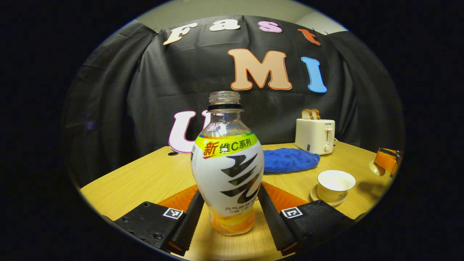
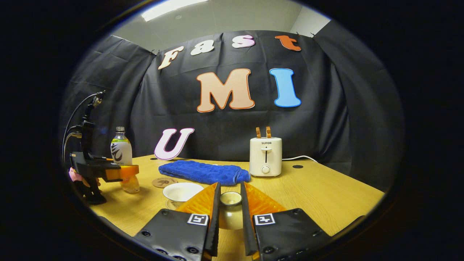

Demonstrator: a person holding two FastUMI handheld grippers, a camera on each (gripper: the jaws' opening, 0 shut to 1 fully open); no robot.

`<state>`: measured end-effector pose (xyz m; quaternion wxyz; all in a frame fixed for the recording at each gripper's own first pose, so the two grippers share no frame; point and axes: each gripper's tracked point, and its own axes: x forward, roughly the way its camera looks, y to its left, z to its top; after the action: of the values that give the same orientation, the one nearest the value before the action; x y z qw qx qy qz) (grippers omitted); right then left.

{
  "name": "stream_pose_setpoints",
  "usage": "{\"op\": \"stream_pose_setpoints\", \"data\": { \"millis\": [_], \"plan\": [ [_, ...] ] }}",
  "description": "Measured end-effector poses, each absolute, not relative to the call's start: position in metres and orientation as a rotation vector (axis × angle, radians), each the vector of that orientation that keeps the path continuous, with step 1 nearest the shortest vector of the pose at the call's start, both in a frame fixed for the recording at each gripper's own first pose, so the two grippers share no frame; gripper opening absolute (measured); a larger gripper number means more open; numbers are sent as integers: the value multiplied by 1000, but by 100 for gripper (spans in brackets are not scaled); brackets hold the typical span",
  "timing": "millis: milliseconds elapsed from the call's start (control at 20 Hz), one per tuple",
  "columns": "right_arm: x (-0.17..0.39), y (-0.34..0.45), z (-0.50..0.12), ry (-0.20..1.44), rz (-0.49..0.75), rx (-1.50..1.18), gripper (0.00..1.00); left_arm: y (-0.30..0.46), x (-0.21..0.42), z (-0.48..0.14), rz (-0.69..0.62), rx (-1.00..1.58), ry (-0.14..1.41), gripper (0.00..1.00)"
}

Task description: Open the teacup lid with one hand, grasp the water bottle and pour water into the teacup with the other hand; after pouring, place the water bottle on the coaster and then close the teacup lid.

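The uncapped bottle (image 1: 227, 170) stands on the table (image 1: 145, 177) between the left gripper (image 1: 227, 217)'s fingers; contact can't be told. It looks nearly empty, with only orange showing at its base. At 3 o'clock the cup (image 1: 335, 185) sits open and empty. The right gripper (image 2: 230, 217) pinches the lid (image 2: 230, 212), keeping it clear for pouring. A coaster (image 2: 165, 182) lies at 10 o'clock of the cup.

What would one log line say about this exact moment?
left gripper: around water bottle, uncapped, on table | right gripper: holding teacup lid | teacup: open | coaster: bare
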<state>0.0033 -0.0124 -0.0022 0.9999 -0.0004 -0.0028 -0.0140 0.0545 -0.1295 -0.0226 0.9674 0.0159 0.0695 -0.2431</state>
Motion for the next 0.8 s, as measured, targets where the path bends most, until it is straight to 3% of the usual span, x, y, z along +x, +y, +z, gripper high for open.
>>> {"op": "stream_pose_setpoints", "data": {
  "millis": [200,300,500,800],
  "plan": [
    [3,-12,-3,-5,-22,-1,30,-133,58,-28,-501,50,168,76],
    [1,-12,-2,-5,-21,-1,32,-132,58,-29,-503,53,172,65],
    [1,-17,-2,-6,-29,-1,31,-131,57,-29,-499,54,172,55],
    [-2,-30,-1,-5,-49,-1,33,-128,50,-12,-427,260,90,51]
  ]
}}
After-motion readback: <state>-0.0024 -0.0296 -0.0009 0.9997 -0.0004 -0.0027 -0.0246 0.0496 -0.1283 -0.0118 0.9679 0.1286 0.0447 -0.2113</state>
